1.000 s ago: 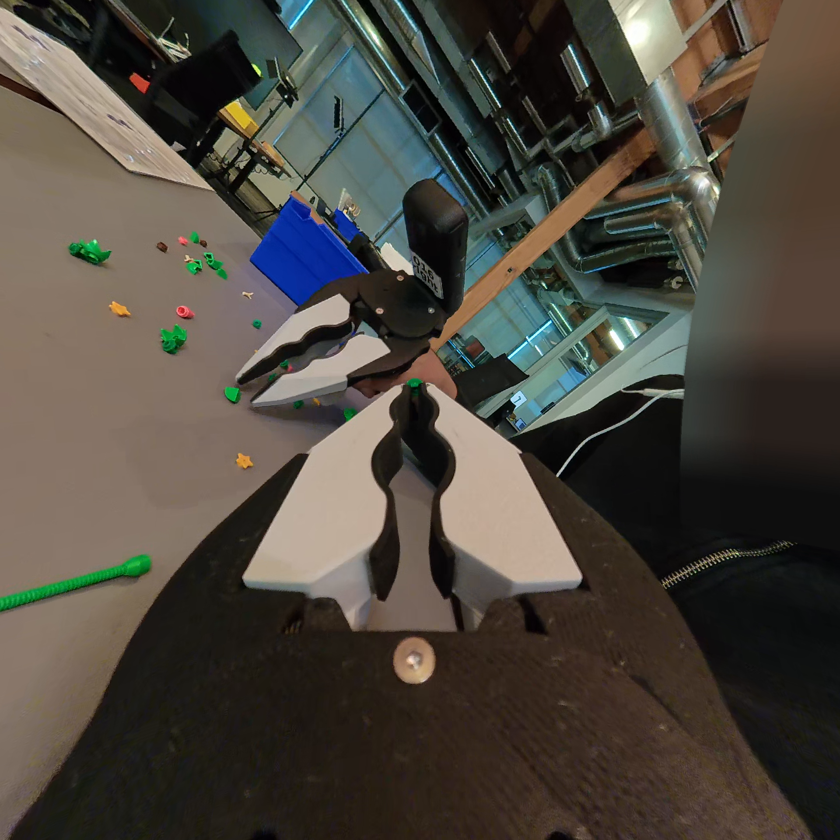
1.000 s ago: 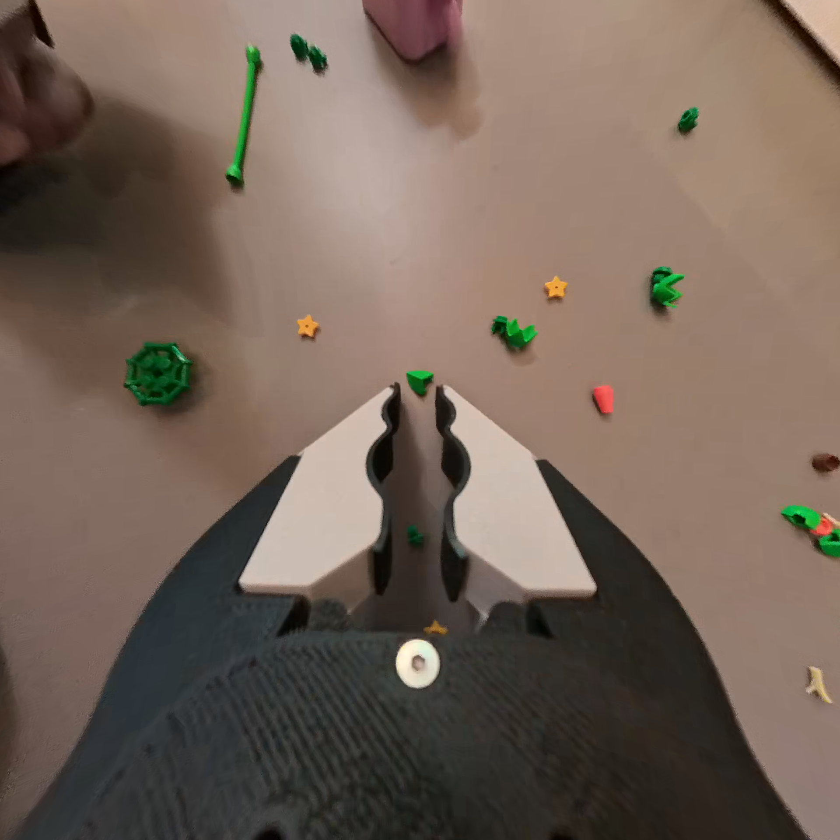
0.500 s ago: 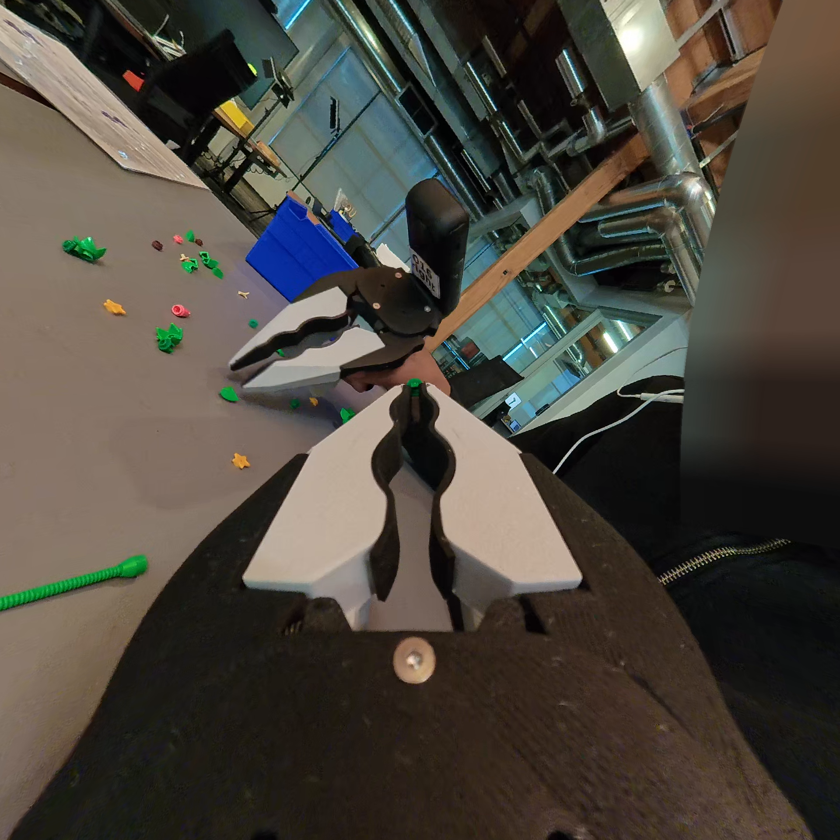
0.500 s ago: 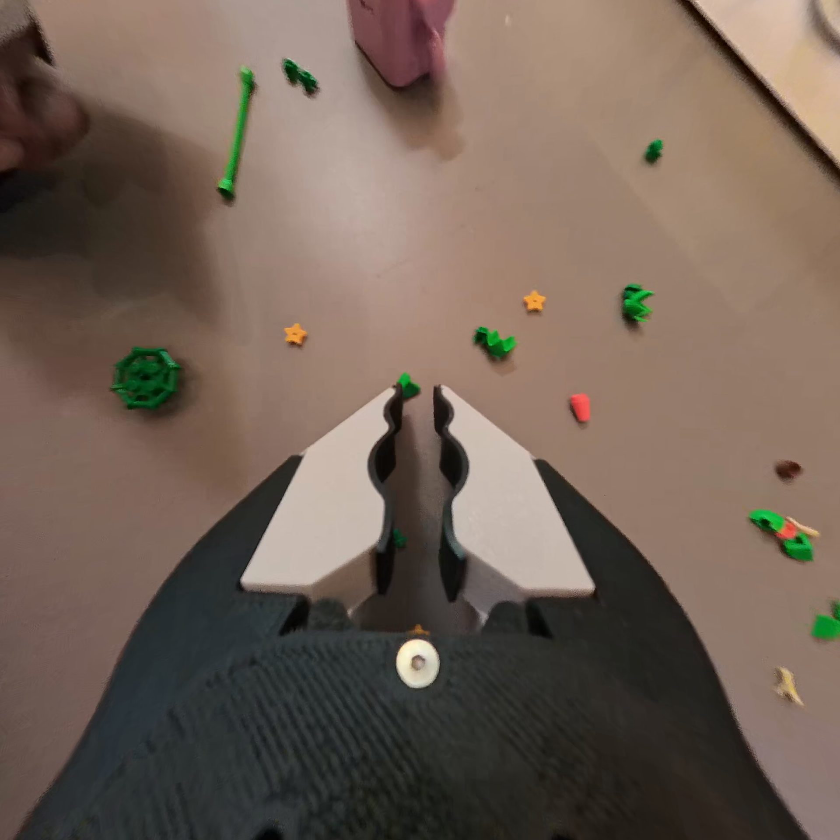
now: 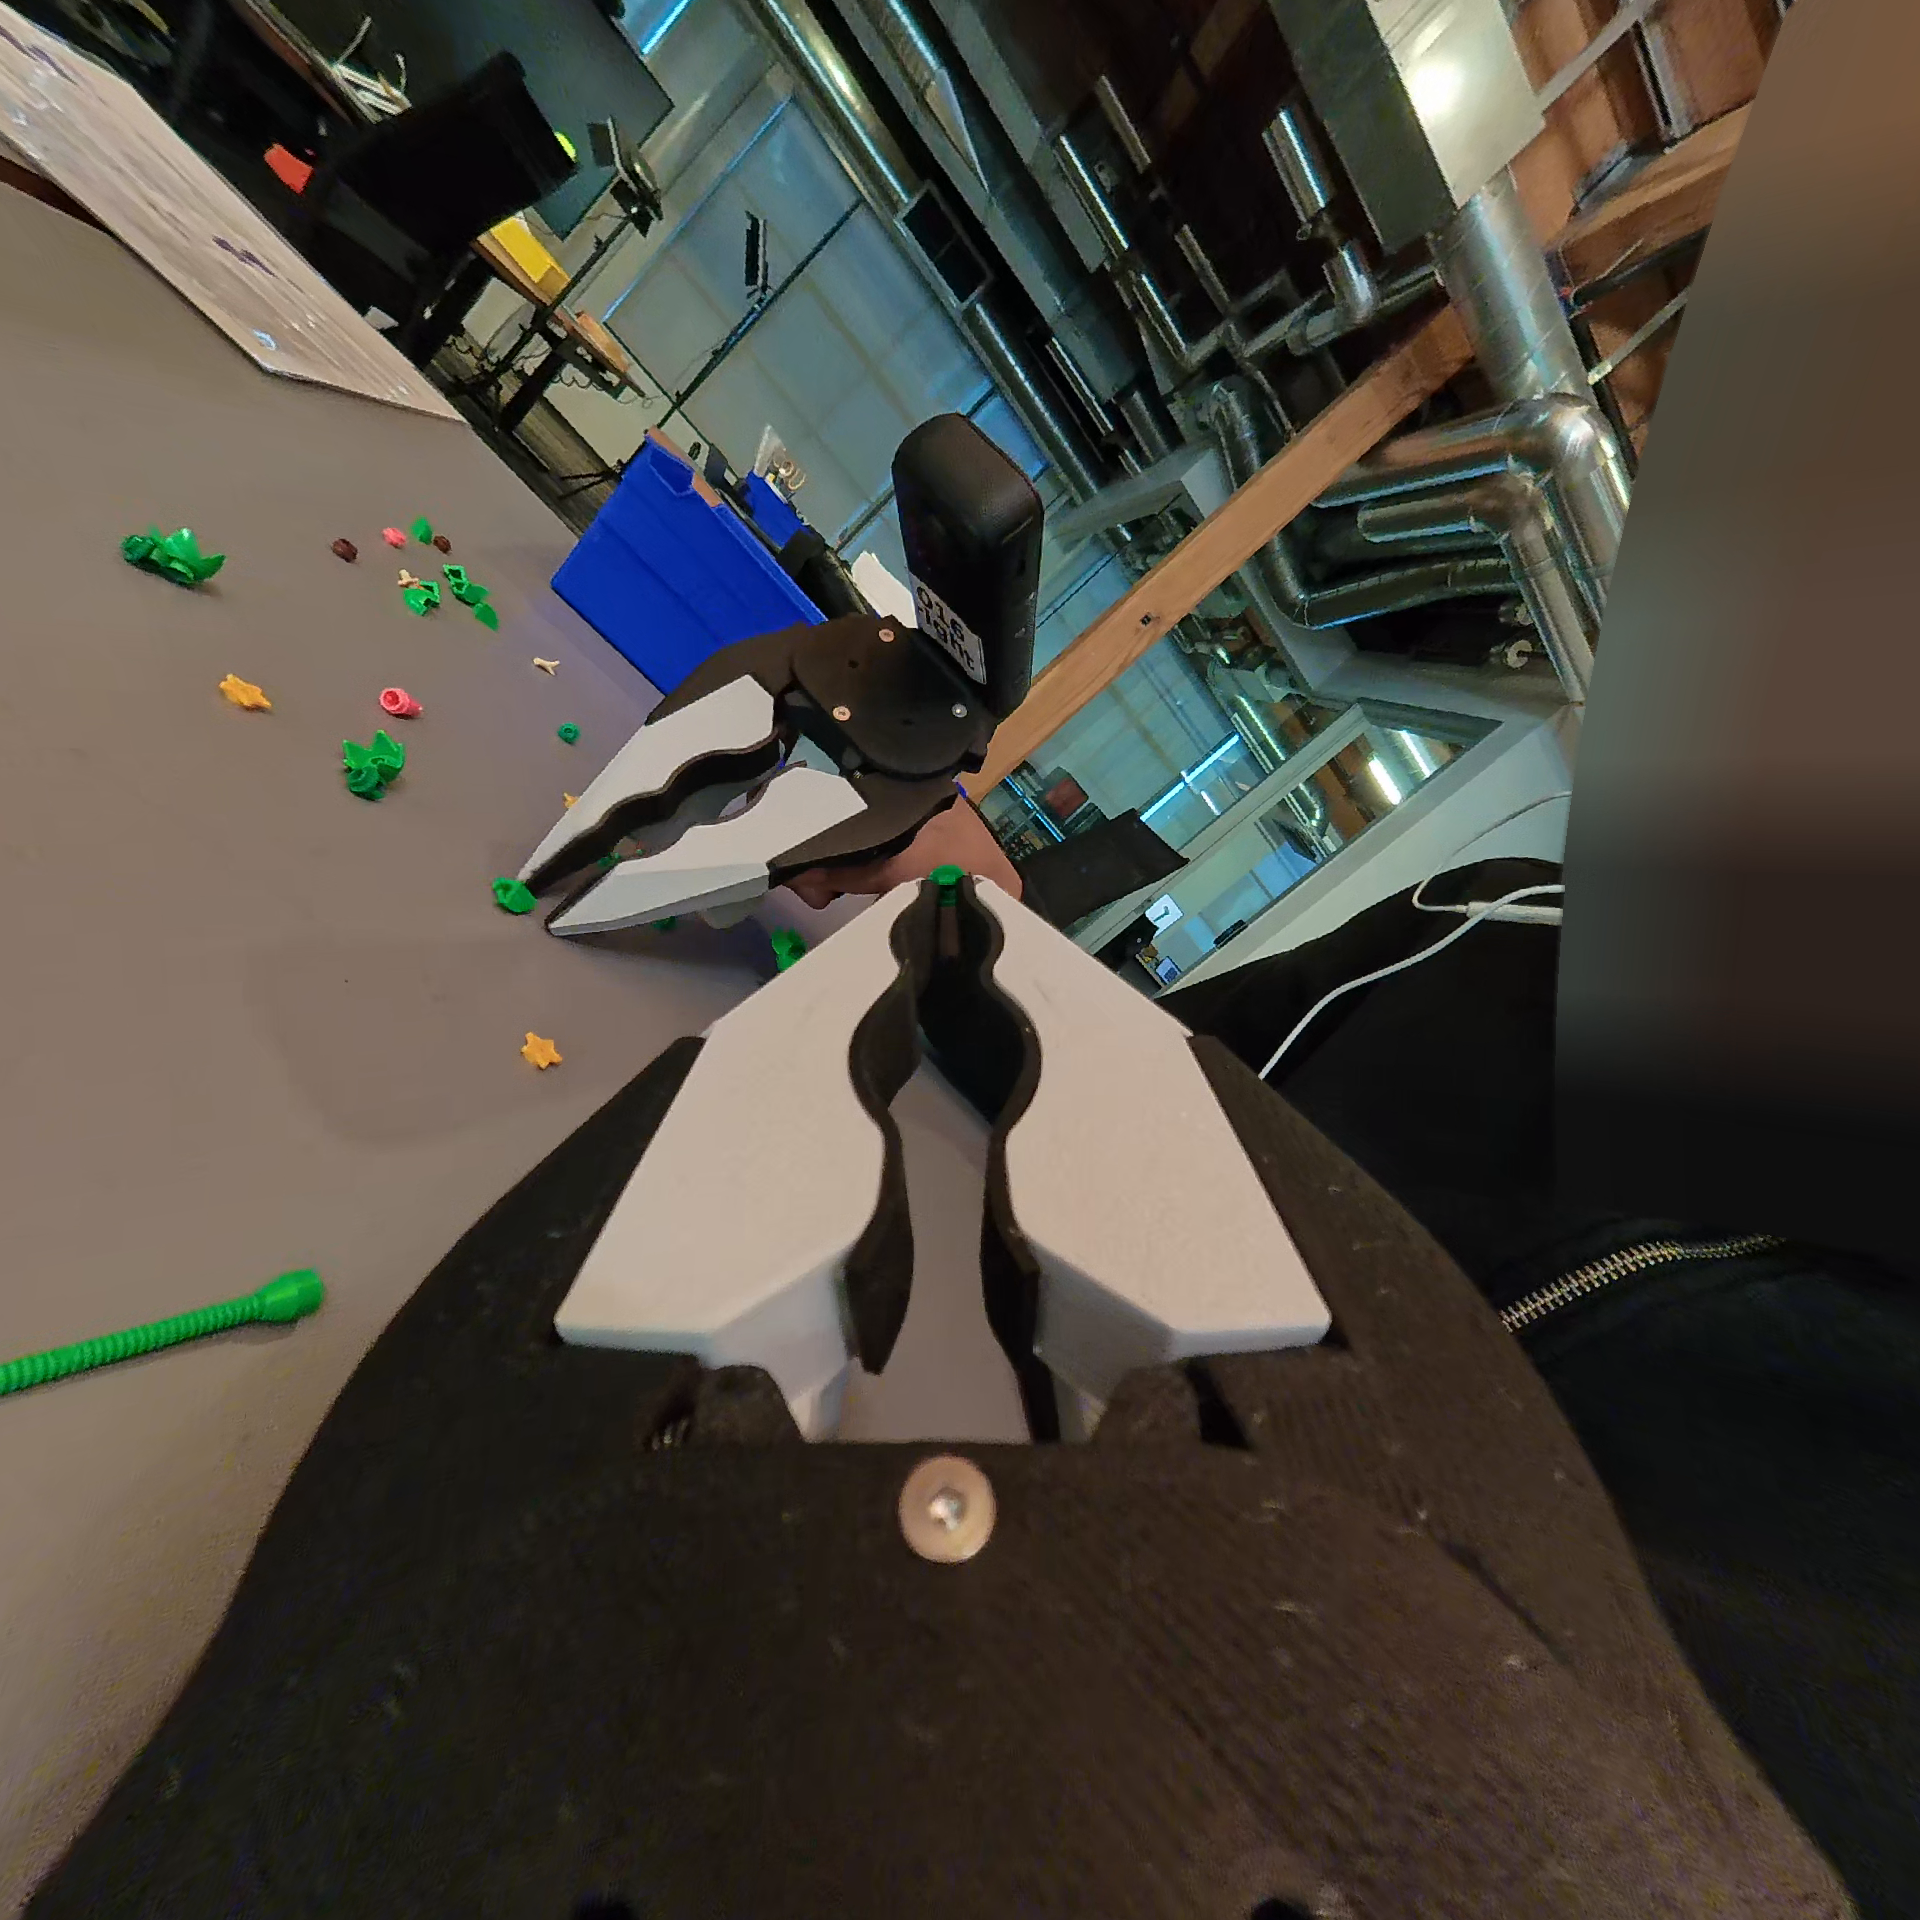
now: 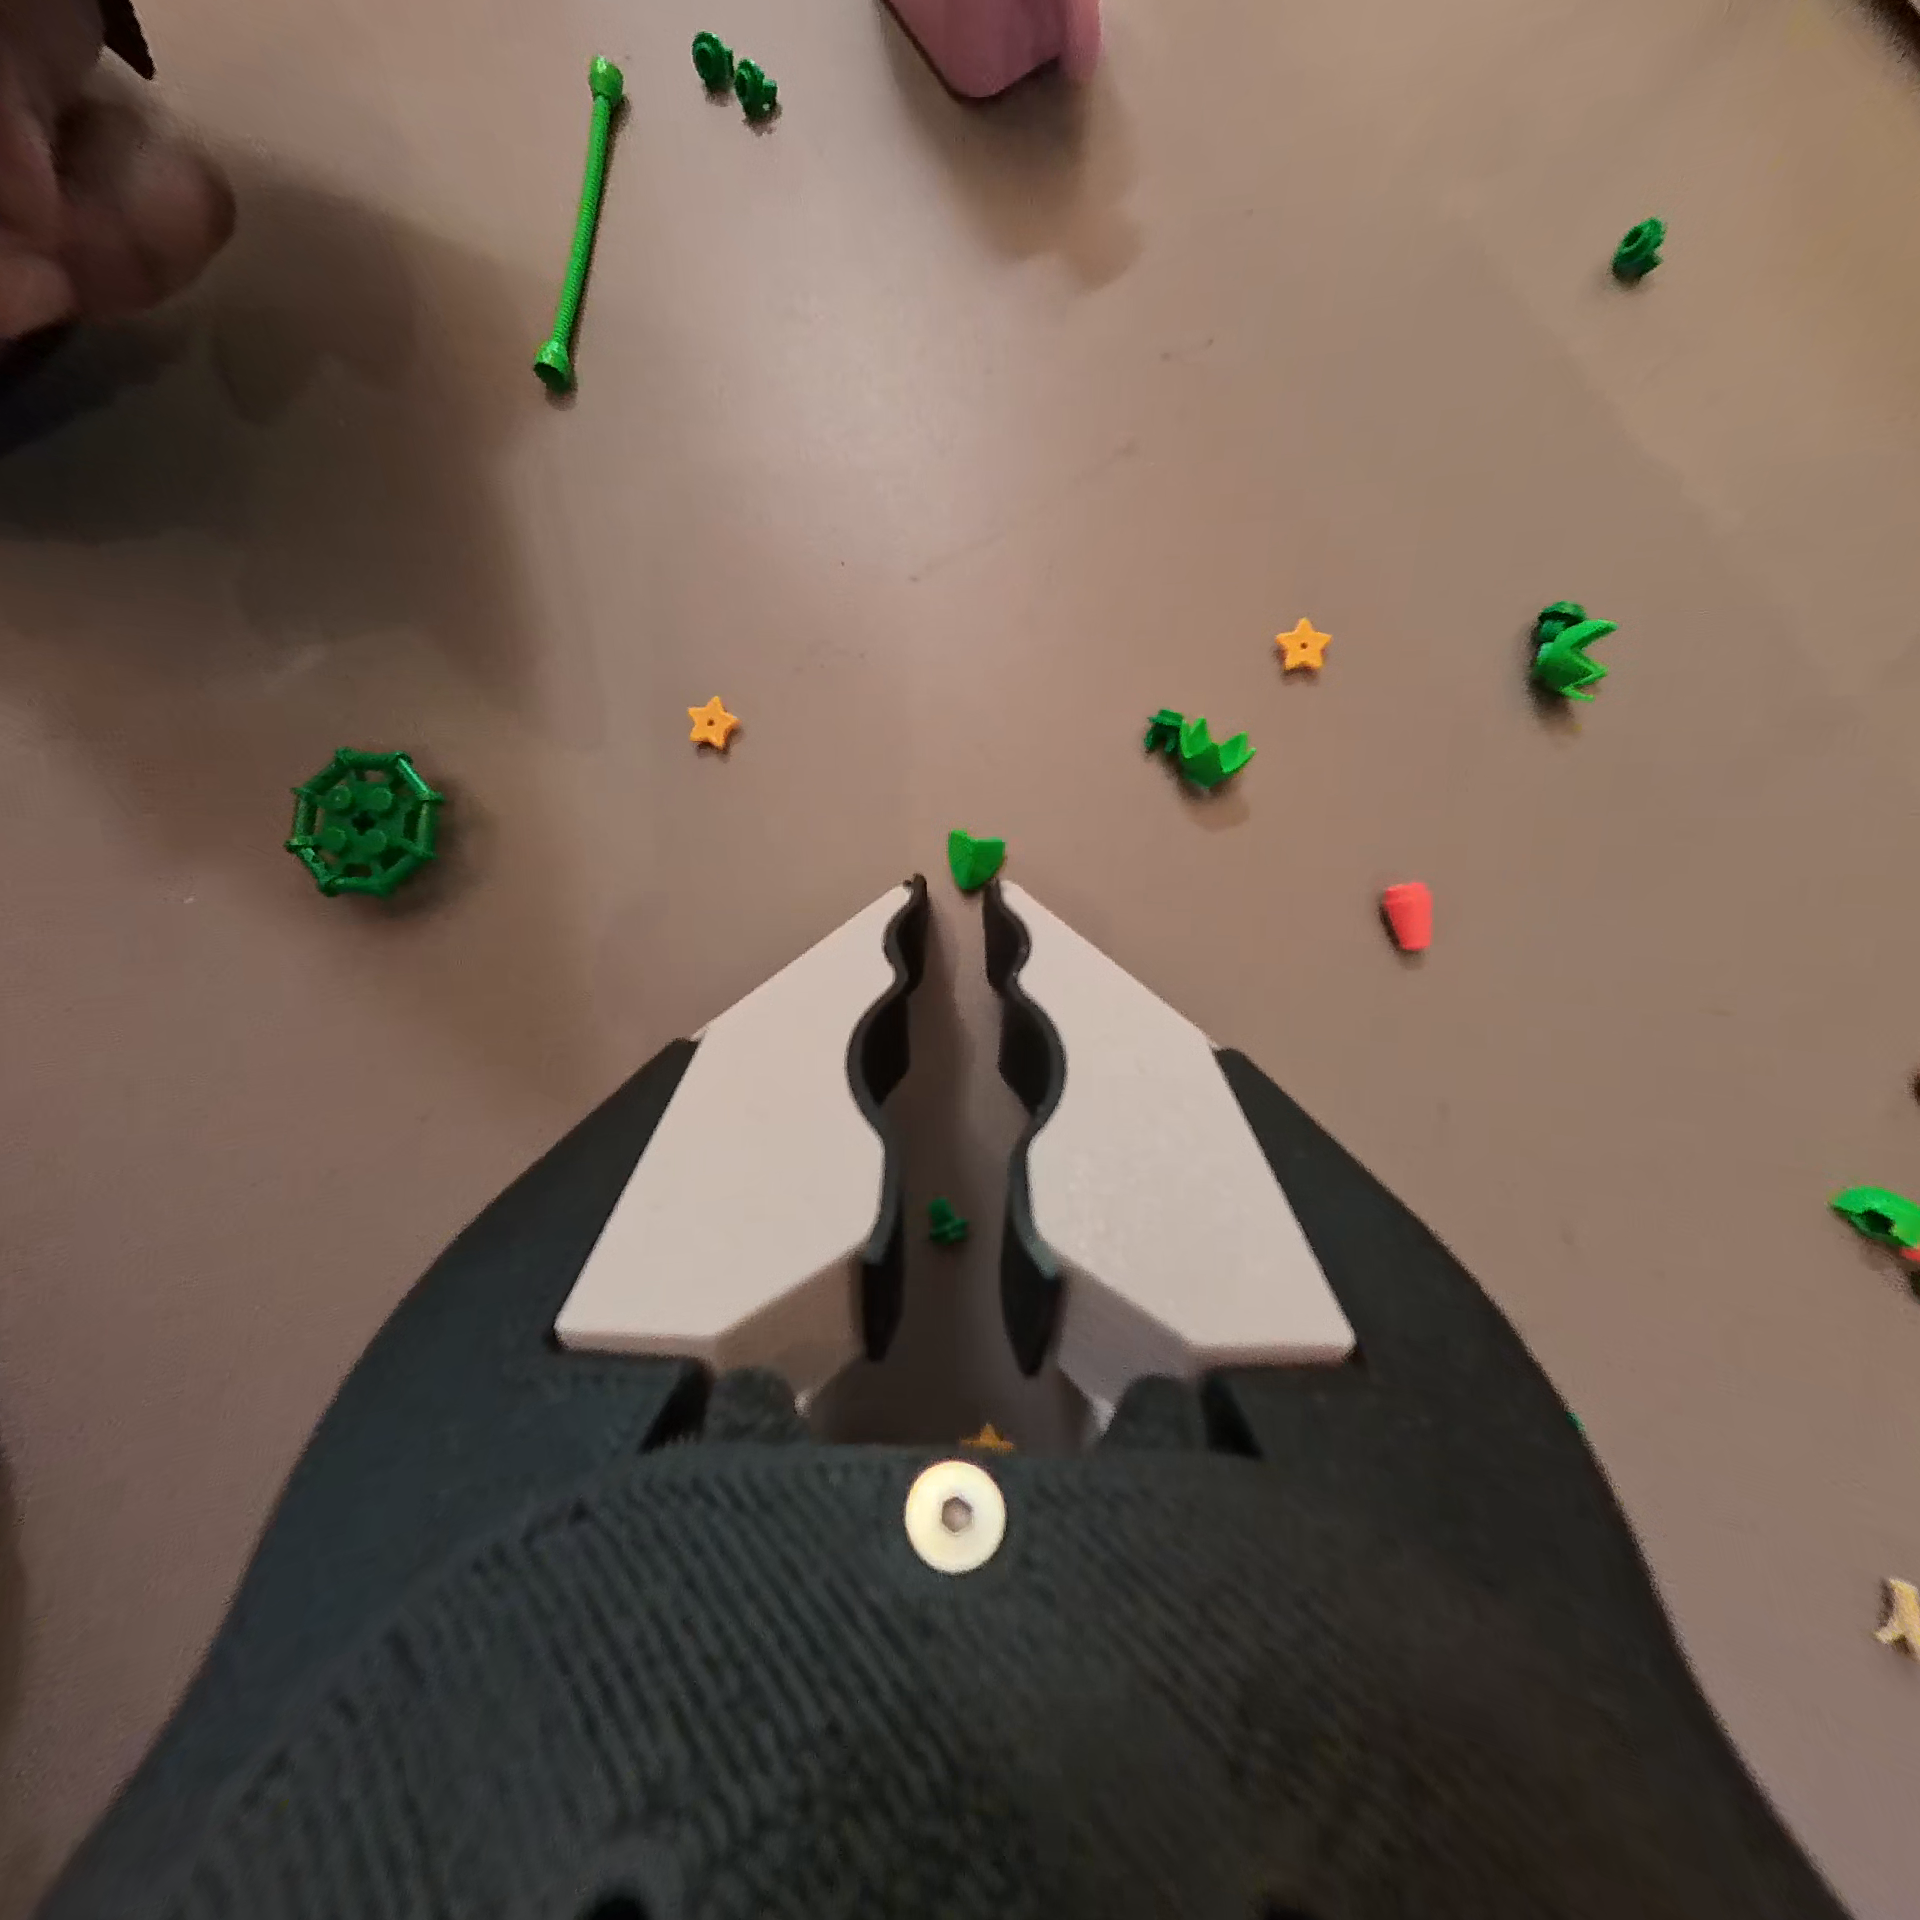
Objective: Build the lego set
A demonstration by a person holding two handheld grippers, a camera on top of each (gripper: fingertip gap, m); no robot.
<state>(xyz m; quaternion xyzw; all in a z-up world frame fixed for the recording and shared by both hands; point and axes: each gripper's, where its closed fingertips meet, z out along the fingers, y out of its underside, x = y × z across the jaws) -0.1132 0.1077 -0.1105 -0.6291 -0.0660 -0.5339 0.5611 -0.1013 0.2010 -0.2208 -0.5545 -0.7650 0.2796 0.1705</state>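
The left claw (image 5: pixel 943 902) is lifted off the desk (image 5: pixel 156 935) and clenched on a tiny green stud (image 5: pixel 943 878) that just peeks out at its tips, as it did a second ago. Past it the right claw (image 6: pixel 954 896) is tipped down at the desk, parted a little and holding nothing. Its tips sit just short of a small green leaf (image 6: pixel 975 858), which lies slightly toward the right finger, not between them. Over the last second this claw has crept toward the leaf and wobbled sideways: half a second ago the leaf lay by the left tip, now by the right. So the pick is being lined up and is not yet made; the tips probably need to slide forward and straddle the leaf before squeezing. Farther out lie loose parts: two orange stars (image 6: pixel 712 722), leafy green bits (image 6: pixel 1200 750), a red cone (image 6: pixel 1407 914), a green web wheel (image 6: pixel 364 823) and, farthest, a green stalk (image 6: pixel 582 223).
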